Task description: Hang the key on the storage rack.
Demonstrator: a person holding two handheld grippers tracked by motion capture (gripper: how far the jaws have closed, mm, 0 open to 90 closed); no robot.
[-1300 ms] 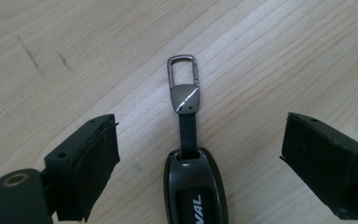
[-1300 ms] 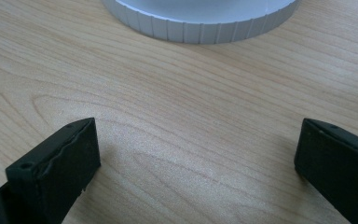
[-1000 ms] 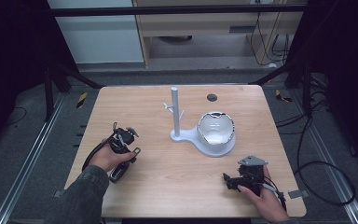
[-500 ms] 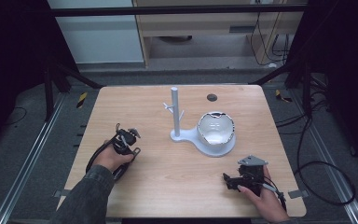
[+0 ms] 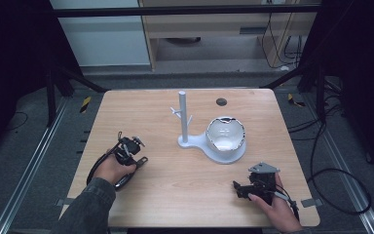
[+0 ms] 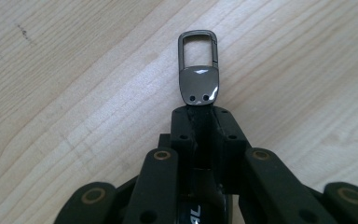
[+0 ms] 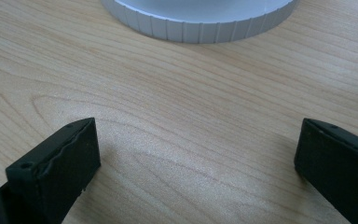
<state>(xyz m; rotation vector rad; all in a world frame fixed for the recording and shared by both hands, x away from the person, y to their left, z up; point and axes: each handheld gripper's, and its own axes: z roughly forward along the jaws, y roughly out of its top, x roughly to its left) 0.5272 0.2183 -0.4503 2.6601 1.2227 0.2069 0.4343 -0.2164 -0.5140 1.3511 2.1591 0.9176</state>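
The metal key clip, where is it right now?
The metal key clip is pinched at its base in the left gripper, on the table's left side in the high view, left of the white stand.

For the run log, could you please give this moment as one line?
left gripper: closed on clasp | right gripper: open, empty | stand: untouched
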